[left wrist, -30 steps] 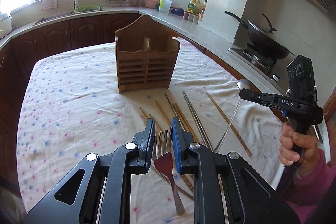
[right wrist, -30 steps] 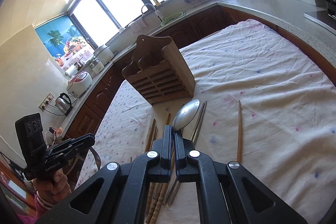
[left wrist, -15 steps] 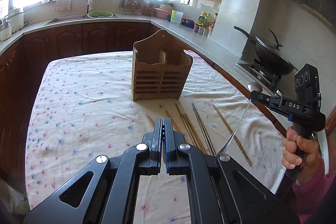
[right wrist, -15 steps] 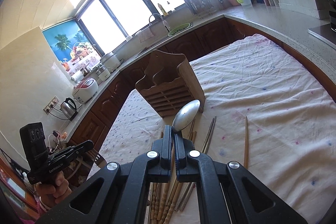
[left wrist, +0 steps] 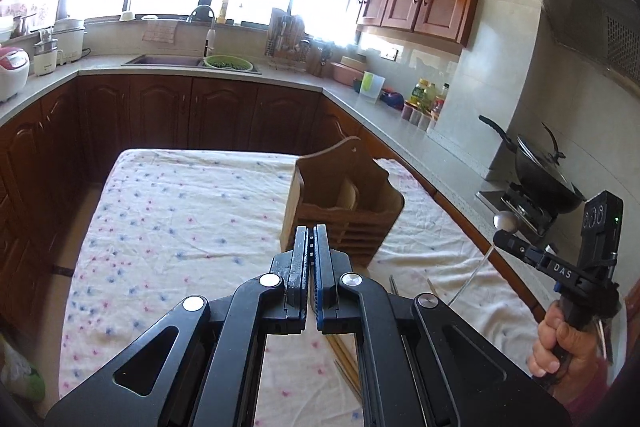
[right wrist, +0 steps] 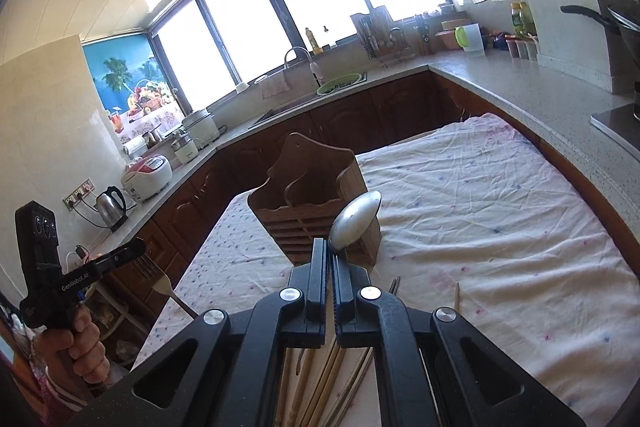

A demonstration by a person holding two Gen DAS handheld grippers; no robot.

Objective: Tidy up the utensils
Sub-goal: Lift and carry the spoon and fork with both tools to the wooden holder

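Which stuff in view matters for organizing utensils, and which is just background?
Job:
spoon in right tongs
fork in left tongs
wooden holder
chopsticks

Background:
kettle
rice cooker
wok
green colander

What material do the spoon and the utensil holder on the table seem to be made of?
The spoon looks like metal with a dull silvery finish: its grey bowl shows a soft sheen. The utensil holder looks like brown wood or bamboo with a matte finish: slatted front, carved top edge.
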